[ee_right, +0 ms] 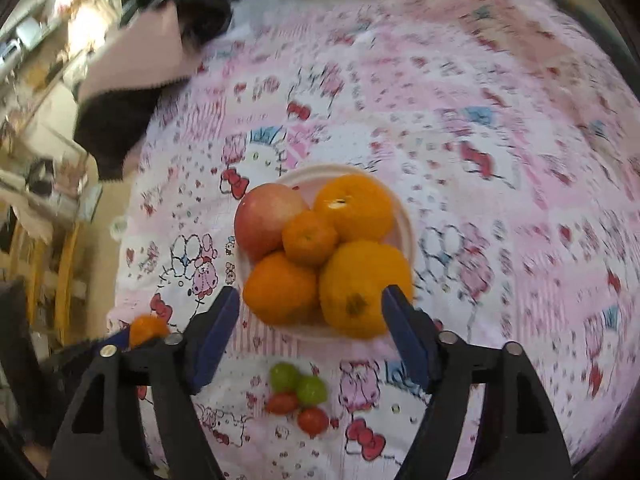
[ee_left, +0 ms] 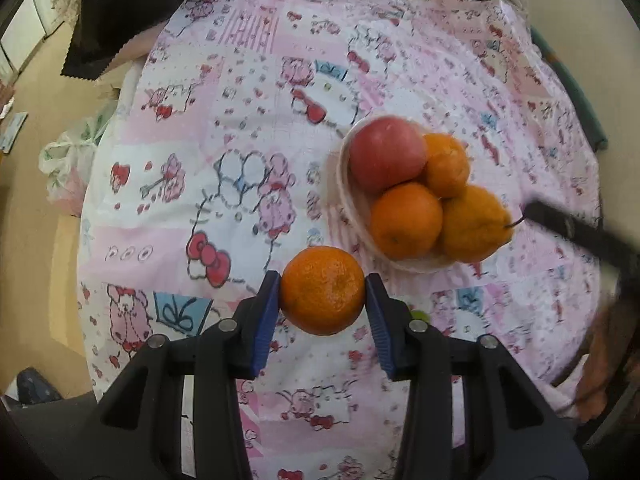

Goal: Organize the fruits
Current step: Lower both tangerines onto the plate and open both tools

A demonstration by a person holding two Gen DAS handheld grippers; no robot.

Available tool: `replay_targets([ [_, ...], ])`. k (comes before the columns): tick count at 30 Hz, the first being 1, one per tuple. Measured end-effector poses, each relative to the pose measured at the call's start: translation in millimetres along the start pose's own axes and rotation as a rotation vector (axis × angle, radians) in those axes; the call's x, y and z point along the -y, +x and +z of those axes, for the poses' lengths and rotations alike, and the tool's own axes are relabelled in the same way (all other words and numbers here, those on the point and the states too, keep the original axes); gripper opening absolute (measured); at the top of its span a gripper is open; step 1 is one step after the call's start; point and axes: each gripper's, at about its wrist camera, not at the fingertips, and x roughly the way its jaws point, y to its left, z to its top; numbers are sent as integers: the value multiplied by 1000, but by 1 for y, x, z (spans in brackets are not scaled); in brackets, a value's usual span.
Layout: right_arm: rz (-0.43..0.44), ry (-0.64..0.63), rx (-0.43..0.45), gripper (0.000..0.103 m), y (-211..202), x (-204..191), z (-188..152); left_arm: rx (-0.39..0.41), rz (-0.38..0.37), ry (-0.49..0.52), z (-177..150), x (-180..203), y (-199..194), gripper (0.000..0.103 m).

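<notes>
My left gripper (ee_left: 322, 294) is shut on an orange tangerine (ee_left: 322, 290), held above the patterned cloth just left of and in front of a white bowl (ee_left: 352, 216). The bowl holds a red apple (ee_left: 386, 154) and several oranges (ee_left: 406, 220). In the right wrist view the same bowl (ee_right: 408, 224) shows the apple (ee_right: 266, 220) and oranges (ee_right: 280, 286). My right gripper (ee_right: 311, 306) is open and empty, hovering over the bowl's near edge. The held tangerine (ee_right: 146, 330) shows at the left there.
Two green grapes (ee_right: 298, 382) and two cherry tomatoes (ee_right: 300, 412) lie on the pink cartoon-print tablecloth (ee_right: 500, 200) in front of the bowl. Dark and pink fabric (ee_left: 116, 24) lies at the table's far left corner. A plastic bag (ee_left: 68, 164) lies off the left edge.
</notes>
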Motion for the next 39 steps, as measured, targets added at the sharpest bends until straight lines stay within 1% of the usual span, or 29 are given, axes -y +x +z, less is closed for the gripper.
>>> replay_targets([
  [2,-4,34,39,83,-13,7,-15,22,-2,25,9,9,-6,38],
  [6,4,64,81,84,-16,17,-30,40,9,90,26,36,-8,38],
  [10,-13,81,103,84,-7,28,-29,56,14,158,49,67,-5,38],
  [12,3,107,101,84,-4,35,-25,50,12,184,68,83,2,38],
  [14,11,132,103,84,-3,41,-21,41,4,209,91,97,14,38],
  [16,7,151,101,84,-2,48,-16,20,24,221,111,107,29,38],
  [19,25,193,84,84,0,59,-14,-36,14,200,139,112,58,38],
  [22,74,245,63,84,1,69,-14,-65,22,184,159,114,87,38],
  [24,121,281,41,84,3,75,-16,-94,26,156,167,112,105,38],
  [26,144,302,29,84,4,79,-17,-135,7,117,171,110,124,38],
  [27,158,315,24,84,4,81,-17,-147,10,120,171,110,130,38],
  [28,166,321,20,84,5,81,-17,-153,20,132,170,113,135,38],
  [31,189,309,1,84,7,76,-16,-138,51,163,166,119,147,38],
  [34,191,271,-10,84,7,67,-17,-164,58,140,164,118,156,39],
  [37,189,267,-11,84,6,65,-18,-179,57,130,163,117,158,39],
  [38,191,274,-13,84,6,67,-19,-181,47,132,162,117,157,41],
  [39,197,288,-17,84,6,69,-19,-180,45,135,162,117,155,47],
])
